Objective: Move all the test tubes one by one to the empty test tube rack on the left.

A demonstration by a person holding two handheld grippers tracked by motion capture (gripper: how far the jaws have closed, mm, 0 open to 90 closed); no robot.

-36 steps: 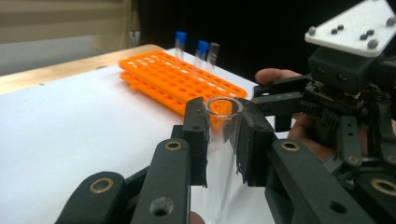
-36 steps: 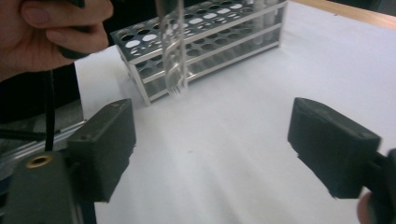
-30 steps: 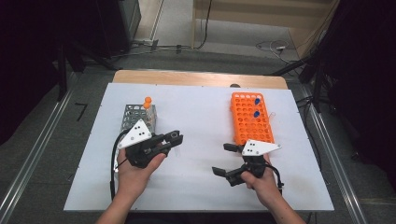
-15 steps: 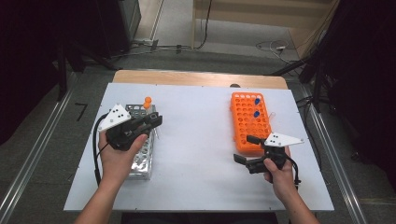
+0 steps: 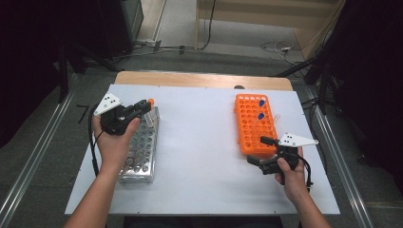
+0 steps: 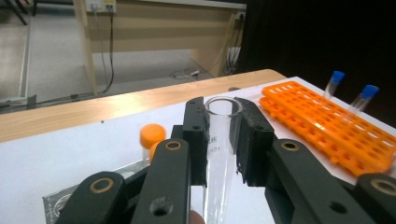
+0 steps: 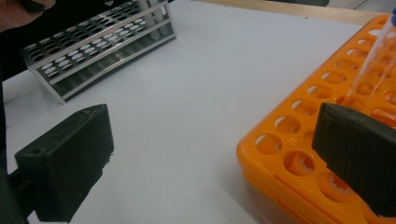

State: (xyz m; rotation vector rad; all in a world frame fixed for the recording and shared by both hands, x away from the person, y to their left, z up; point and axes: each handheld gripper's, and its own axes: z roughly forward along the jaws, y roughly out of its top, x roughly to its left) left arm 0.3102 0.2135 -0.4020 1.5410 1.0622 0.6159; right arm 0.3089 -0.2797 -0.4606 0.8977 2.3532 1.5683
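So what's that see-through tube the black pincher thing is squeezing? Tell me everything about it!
It is a clear tube, glass or plastic by its look, with no cap: its round mouth is open at the top. Faint printing shows on its side. It stands about upright, narrowing downward, clamped near its top between the two black jaws of the left gripper. It sits over the metal rack at the table's left, beside an orange-capped tube. Its lower end is hidden.

We see a white table [image 5: 199, 142]. Two racks rest on it — a metal rack [image 5: 140, 152] left, an orange rack [image 5: 249, 126] right.
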